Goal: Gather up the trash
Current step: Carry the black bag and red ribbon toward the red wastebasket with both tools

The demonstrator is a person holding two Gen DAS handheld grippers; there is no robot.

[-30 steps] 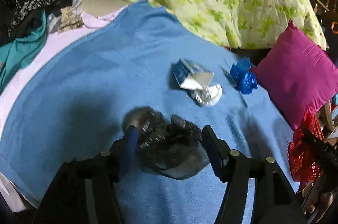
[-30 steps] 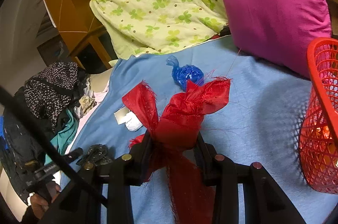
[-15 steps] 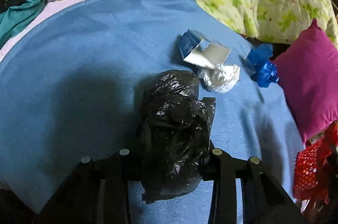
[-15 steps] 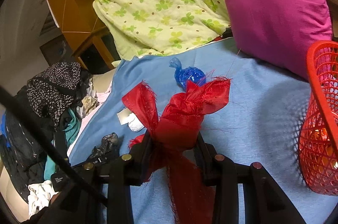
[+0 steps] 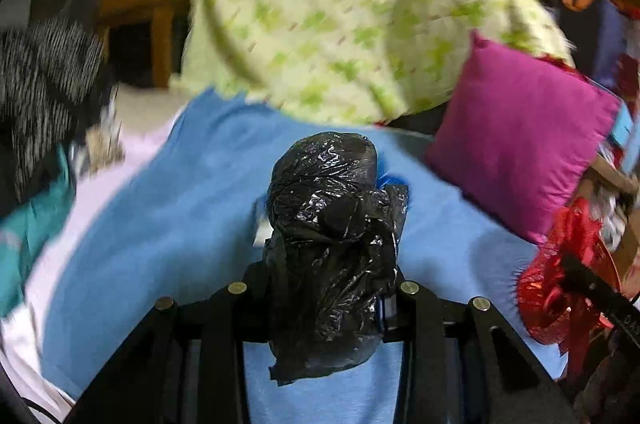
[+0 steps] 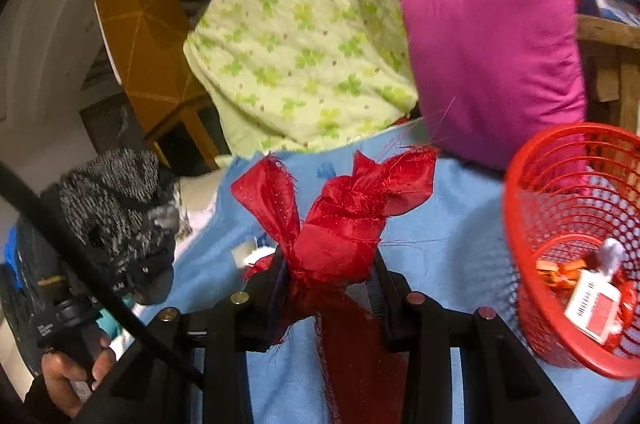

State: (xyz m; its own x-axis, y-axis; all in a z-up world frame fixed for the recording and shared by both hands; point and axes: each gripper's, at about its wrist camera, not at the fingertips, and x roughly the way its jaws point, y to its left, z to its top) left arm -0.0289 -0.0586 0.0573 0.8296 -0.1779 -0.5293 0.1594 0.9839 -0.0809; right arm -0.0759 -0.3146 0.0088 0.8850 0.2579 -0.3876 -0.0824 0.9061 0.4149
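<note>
Trash partly collected: my left gripper (image 5: 326, 298) pinches a black bag (image 5: 334, 224), my right gripper (image 6: 330, 284) a red rag (image 6: 340, 220); red basket (image 6: 520, 208) holds some wrappers, neither piece dropped in yet

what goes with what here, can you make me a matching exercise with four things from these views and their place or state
Things:
1. black plastic bag
2. red cloth
3. red mesh basket
4. magenta pillow

Place or state:
A. standing on the blue blanket, trash inside
B. leaning against the green floral quilt
C. clamped in the left gripper
D. clamped in the right gripper

Pairs: 1-C, 2-D, 3-A, 4-B
</note>
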